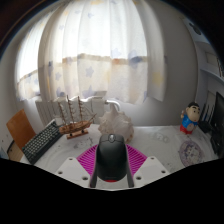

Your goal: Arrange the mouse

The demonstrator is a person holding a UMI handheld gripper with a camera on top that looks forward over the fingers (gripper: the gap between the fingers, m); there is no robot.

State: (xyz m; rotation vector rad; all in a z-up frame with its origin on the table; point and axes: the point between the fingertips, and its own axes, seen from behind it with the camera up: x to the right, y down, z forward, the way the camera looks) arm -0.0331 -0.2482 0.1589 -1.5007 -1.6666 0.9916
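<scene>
A black computer mouse sits between my gripper's two fingers, held above the white desk. The magenta pads show on both sides of it and press against its flanks. My gripper is shut on the mouse, whose front end points away toward the window.
A wooden model ship stands at the back left, with a dark keyboard in front of it. A glass vase stands just beyond the mouse. A small toy figure stands at the right. White curtains hang behind.
</scene>
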